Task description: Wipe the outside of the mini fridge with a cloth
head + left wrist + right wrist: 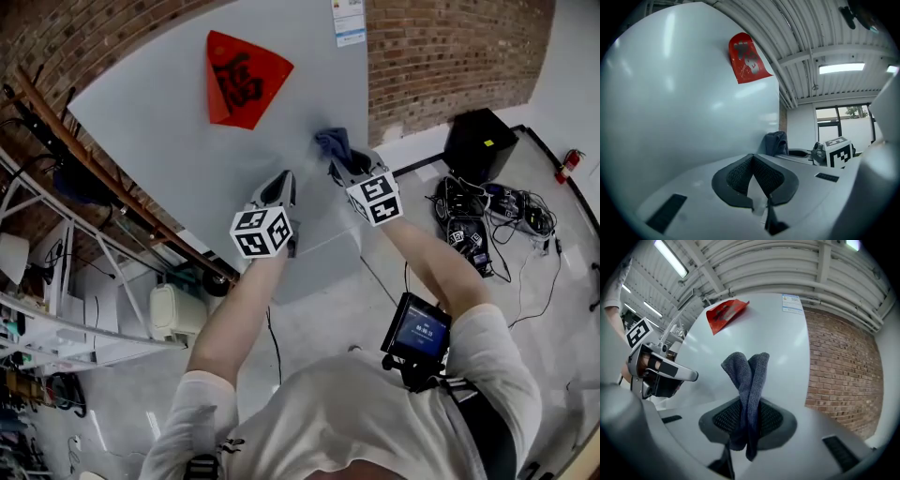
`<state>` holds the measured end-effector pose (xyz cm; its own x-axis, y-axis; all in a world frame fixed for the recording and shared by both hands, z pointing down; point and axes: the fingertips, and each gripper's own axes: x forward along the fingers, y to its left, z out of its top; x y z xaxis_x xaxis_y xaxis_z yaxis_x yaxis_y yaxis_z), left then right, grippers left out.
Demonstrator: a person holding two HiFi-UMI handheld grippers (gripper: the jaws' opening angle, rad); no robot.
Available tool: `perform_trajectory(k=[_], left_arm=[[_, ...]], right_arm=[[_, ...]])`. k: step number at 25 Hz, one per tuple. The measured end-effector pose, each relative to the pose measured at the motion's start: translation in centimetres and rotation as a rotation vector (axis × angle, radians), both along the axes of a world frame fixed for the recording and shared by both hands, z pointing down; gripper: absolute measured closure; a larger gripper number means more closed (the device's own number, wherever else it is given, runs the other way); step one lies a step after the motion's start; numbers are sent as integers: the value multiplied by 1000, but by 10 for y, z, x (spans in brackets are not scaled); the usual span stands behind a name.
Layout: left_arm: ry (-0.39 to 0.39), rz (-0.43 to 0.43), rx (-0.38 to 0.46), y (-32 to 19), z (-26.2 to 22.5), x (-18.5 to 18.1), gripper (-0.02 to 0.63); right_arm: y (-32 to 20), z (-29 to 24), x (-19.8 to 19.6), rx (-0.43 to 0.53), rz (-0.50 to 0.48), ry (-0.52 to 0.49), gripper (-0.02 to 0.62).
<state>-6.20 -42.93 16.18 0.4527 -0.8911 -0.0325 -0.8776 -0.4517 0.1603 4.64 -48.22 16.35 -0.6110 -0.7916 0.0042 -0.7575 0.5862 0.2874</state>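
Right gripper (749, 413): clenched on folded grey cloth (745, 373), which is presented to mini fridge (778, 348) for wiping. Left gripper (753, 171): jaws closed, nothing held, judged idle.

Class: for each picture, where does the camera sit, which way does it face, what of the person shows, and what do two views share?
Head view: on the person's head, steeply down at the fridge; both forearms, left gripper and right gripper show.
Left gripper view: on the left gripper, along its shut, empty jaws toward the fridge.
Right gripper view: on the right gripper, toward the fridge past the cloth in its jaws.
Shared: the red sticker.
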Motion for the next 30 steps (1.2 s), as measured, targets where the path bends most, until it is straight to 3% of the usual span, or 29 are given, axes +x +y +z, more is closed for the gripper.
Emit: perform_trajectory(k=[4, 8, 17, 24, 30], left_arm=[[-8, 17, -2, -9, 1, 20, 601], [-12, 19, -8, -17, 4, 27, 602], [4, -2, -15, -7, 9, 8, 603], [22, -54, -48, 28, 24, -42, 603], [19, -136, -101, 69, 53, -114, 603]], right_arm=[[-17, 2, 29, -11, 41, -20, 511], [-25, 5, 32, -5, 32, -16, 511], [-14, 9, 26, -12, 49, -20, 511], [40, 22, -40, -15, -56, 20, 511], [89, 50, -126, -42, -184, 54, 511]])
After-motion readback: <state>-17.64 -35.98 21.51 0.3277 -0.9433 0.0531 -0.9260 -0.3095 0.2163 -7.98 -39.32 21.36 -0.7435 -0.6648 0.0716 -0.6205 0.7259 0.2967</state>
